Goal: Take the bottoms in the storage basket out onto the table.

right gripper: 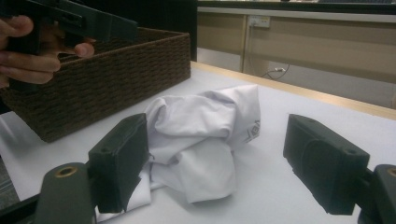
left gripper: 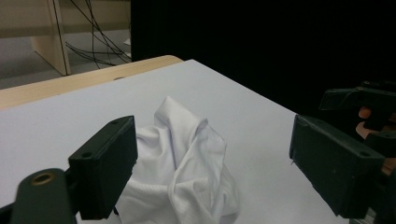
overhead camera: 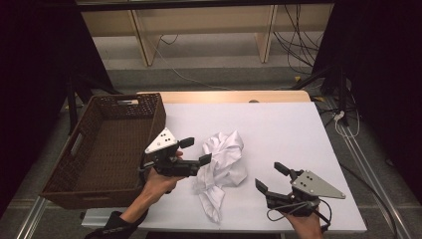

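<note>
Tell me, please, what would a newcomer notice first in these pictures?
A crumpled white cloth lies in a heap near the middle of the white table. The left gripper points at it from the left with its jaws open, and the right gripper waits open at the lower right, apart from the cloth. A dark woven basket stands empty at the table's left edge.
</note>
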